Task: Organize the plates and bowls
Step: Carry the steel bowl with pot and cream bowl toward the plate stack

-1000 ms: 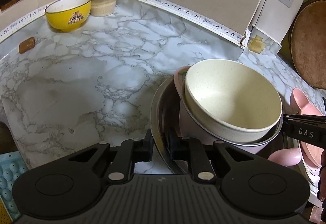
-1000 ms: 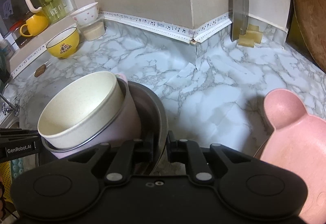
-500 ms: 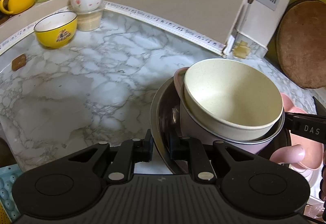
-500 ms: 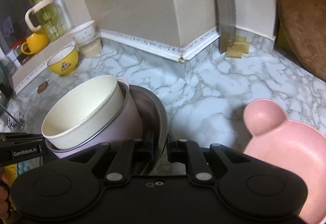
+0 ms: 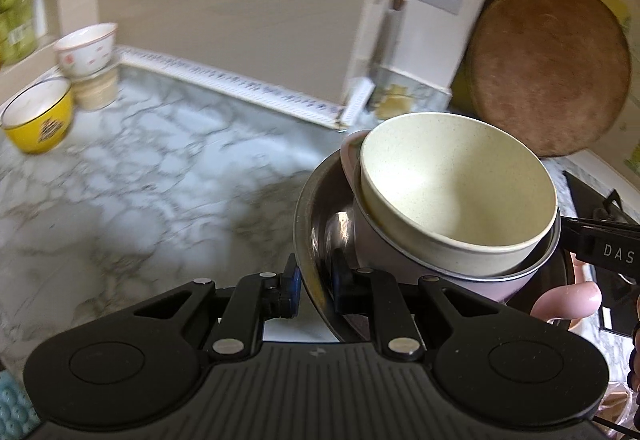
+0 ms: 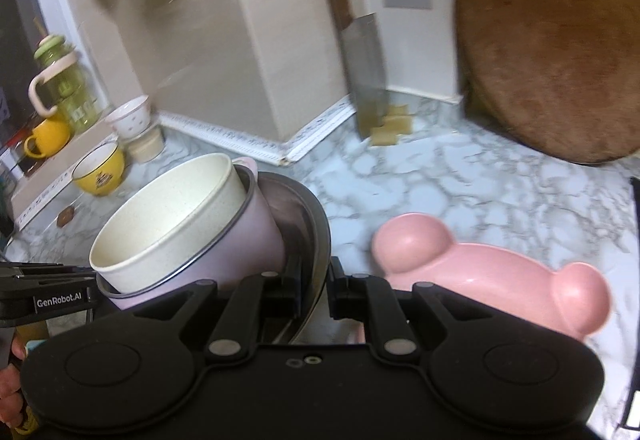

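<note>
A wide steel bowl [image 5: 310, 207] hangs in the air above the marble counter, tilted, with a pink bowl [image 5: 400, 256] and a cream bowl [image 5: 456, 179] nested in it. My left gripper [image 5: 316, 276] is shut on the steel bowl's near rim. From the opposite side my right gripper [image 6: 316, 288] is shut on the same steel bowl [image 6: 316, 224], whose pink bowl [image 6: 248, 236] and cream bowl [image 6: 172, 224] lean left. A pink bear-shaped plate [image 6: 480, 280] lies on the counter under the right gripper. A yellow bowl [image 5: 38, 119] and a white patterned bowl [image 5: 86, 49] stand at the far left.
A round wooden board [image 6: 552, 51] leans against the right wall. A cleaver [image 6: 364, 75] stands upright by yellow sponges [image 6: 392, 125]. A yellow mug [image 6: 46, 135] and a green bottle [image 6: 66, 87] sit on the left ledge. A person's fingertip [image 5: 568, 300] shows beside the bowls.
Both grippers have risen with the bowl stack and moved toward the right end of the counter. The yellow and white bowls have slid away to the left; the wooden board looms larger.
</note>
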`<action>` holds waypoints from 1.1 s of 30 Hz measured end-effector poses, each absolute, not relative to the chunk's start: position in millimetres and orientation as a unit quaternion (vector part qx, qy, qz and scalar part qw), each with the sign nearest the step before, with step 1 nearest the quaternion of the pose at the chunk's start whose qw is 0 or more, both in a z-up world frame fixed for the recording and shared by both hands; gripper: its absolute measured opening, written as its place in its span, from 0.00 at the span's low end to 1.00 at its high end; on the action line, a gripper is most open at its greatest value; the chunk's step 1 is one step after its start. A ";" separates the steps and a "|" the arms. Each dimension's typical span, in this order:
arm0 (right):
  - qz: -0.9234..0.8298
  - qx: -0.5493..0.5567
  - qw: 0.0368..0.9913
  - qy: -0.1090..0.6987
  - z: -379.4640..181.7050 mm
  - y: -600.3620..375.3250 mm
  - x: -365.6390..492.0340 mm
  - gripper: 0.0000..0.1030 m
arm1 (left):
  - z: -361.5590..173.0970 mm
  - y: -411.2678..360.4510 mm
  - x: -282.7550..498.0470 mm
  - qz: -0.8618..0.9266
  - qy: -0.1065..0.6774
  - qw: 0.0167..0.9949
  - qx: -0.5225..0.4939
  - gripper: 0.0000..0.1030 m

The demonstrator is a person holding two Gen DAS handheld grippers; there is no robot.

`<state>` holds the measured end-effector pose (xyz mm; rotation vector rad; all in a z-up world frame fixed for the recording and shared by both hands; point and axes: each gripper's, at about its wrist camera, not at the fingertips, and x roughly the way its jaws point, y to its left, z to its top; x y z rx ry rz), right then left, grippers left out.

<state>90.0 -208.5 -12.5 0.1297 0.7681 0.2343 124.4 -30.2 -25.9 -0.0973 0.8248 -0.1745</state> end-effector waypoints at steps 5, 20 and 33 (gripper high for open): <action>0.085 0.080 0.924 0.365 -9.1 -237.1 82.0 0.12 | -20.0 -61.3 131.7 -0.114 0.393 0.912 -0.022 0.13; -0.004 0.114 0.928 0.355 -16.4 -324.2 55.3 0.13 | -25.9 -161.3 145.4 -0.193 0.383 0.903 0.034 0.13; -0.041 0.133 0.919 0.368 -44.4 -365.3 48.3 0.13 | -54.5 -205.6 152.1 -0.212 0.394 0.892 0.066 0.14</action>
